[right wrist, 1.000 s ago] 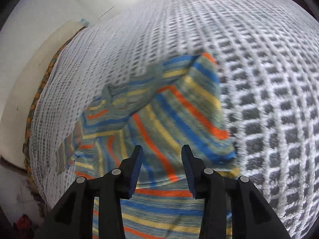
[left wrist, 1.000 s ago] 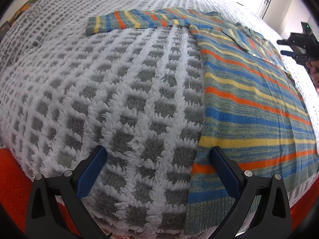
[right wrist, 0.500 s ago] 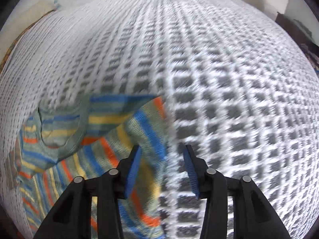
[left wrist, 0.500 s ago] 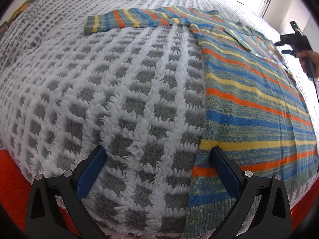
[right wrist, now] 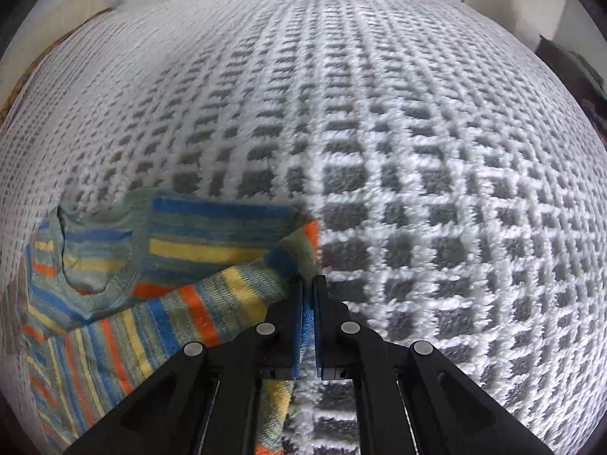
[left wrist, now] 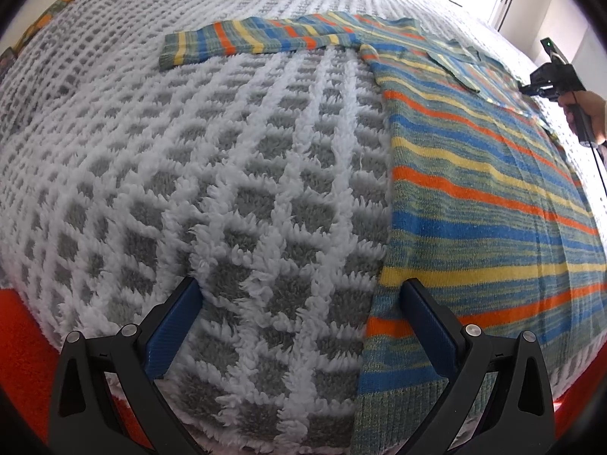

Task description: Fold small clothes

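A striped knit sweater [left wrist: 474,174] lies flat on a white-and-grey checked fleece blanket [left wrist: 212,174] — bands of orange, blue, yellow and grey-green run across it. One sleeve [left wrist: 258,36] stretches straight out to the side at the far end; the ribbed hem sits at the near edge of the bed.

The left gripper [left wrist: 299,303] hovers low over the near edge with its jaws wide apart and nothing between them; its right finger [left wrist: 425,322] is over the sweater's side edge near the hem.

The right gripper [right wrist: 308,303] has its jaws drawn nearly together on a fold of the other sleeve [right wrist: 212,299], which crosses the body just below the round neckline [right wrist: 98,261]. Seen from the left wrist view, it sits at the sweater's far right shoulder, held by a hand [left wrist: 592,113].
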`<action>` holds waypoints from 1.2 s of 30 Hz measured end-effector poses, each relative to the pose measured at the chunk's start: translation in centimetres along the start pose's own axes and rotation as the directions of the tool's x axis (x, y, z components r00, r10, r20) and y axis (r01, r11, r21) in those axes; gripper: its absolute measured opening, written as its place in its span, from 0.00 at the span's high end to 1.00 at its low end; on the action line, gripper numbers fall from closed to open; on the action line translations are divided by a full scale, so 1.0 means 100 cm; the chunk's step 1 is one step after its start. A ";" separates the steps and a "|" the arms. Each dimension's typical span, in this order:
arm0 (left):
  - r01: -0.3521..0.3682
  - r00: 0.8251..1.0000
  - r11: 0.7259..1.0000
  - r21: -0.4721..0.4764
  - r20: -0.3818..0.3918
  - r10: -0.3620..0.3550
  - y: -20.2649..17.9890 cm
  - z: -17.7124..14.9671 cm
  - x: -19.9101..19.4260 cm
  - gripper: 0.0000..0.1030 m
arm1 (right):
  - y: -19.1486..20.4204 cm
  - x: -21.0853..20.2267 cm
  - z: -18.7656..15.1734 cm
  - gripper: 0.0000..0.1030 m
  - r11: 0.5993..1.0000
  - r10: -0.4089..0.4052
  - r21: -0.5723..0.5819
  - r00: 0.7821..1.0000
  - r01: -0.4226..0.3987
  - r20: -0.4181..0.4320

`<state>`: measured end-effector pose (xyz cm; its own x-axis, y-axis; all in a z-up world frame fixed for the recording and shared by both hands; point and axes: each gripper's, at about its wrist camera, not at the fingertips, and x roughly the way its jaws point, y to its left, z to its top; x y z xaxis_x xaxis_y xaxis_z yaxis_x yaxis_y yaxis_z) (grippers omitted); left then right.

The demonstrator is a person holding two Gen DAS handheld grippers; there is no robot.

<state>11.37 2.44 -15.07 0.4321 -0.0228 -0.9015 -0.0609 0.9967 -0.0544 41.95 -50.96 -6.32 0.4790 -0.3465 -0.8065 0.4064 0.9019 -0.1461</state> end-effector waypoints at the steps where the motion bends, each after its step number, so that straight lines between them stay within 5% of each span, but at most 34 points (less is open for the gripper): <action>1: -0.001 1.000 1.000 0.001 0.000 0.001 0.000 0.000 0.000 0.00 | -0.003 0.000 0.000 0.89 1.000 -0.005 0.016 1.000 0.005 0.004; 4: 0.002 1.000 1.000 0.000 -0.001 -0.002 0.000 0.001 0.001 0.00 | -0.003 -0.011 -0.002 0.54 0.999 -0.035 0.003 0.999 0.035 0.019; 6: 0.005 1.000 1.000 -0.002 -0.001 -0.005 0.001 0.001 0.001 0.00 | 0.000 -0.031 -0.005 0.46 0.999 -0.047 -0.017 0.997 0.048 0.066; 10: 0.005 1.000 1.000 0.001 0.001 -0.005 0.001 0.001 0.001 0.00 | 0.028 -0.077 -0.031 0.39 0.987 0.042 -0.162 0.992 -0.022 0.120; 13: 0.006 1.000 1.000 0.001 0.002 -0.006 0.001 0.001 0.001 0.00 | 0.048 -0.086 -0.071 0.37 0.948 0.196 -0.259 0.980 -0.185 0.016; 17: 0.007 1.000 1.000 0.006 0.009 -0.007 0.002 -0.001 0.000 0.00 | 0.048 -0.081 -0.127 0.37 0.958 0.119 -0.253 0.990 -0.133 -0.069; 20: 0.014 1.000 1.000 0.011 0.006 -0.014 0.003 -0.002 -0.001 0.00 | 0.032 -0.115 -0.165 0.37 0.976 0.154 -0.156 0.988 -0.155 -0.016; 24: 0.013 1.000 1.000 0.003 0.002 -0.013 0.003 -0.001 0.000 0.00 | 0.040 -0.184 -0.236 0.04 0.970 0.228 -0.107 0.967 -0.216 0.111; 31: 0.006 1.000 1.000 0.006 0.024 -0.006 0.000 -0.005 0.000 0.00 | 0.082 -0.243 -0.378 0.04 0.985 0.167 -0.007 0.932 -0.174 0.323; 36: 0.016 1.000 1.000 -0.003 0.018 -0.016 0.003 -0.006 -0.001 0.00 | 0.096 -0.236 -0.395 0.04 0.985 0.173 -0.063 0.937 -0.162 0.303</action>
<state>10.76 2.72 -15.24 0.4488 -0.0374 -0.8928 -0.0562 0.9960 -0.0699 3.82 -23.89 -11.31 0.7551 -0.2467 -0.6075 0.2740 0.9605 -0.0494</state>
